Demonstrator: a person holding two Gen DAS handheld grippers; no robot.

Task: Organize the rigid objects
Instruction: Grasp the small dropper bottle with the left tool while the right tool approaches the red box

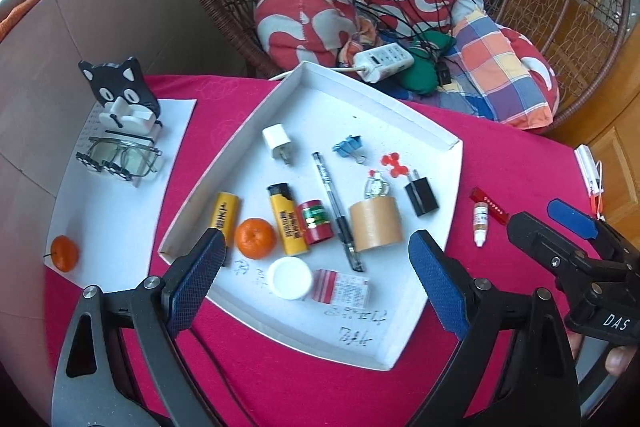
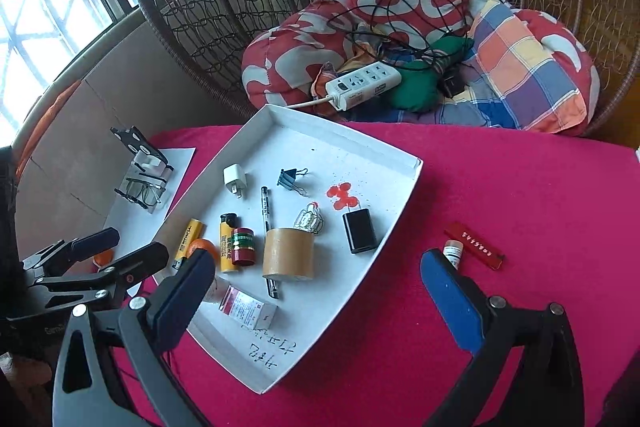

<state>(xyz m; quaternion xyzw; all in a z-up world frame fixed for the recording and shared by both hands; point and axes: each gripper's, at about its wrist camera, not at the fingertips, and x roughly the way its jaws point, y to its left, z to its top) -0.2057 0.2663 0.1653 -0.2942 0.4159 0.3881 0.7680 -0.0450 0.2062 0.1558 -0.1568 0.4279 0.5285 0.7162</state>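
Both grippers spread empty; my right gripper (image 2: 316, 291) sits nearer the small dropper bottle (image 2: 453, 253), lying lengthwise just beyond its right finger (image 2: 448, 291).

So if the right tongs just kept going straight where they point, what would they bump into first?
Probably the white tray, around its near right edge. The right tongs are open and empty, aimed between the tape roll and the small bottle. Depth is hard to judge.

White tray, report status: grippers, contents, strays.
Left gripper and right gripper open, empty. White cardboard tray loaded. Small white dropper bottle and flat red case outside on pink cloth.
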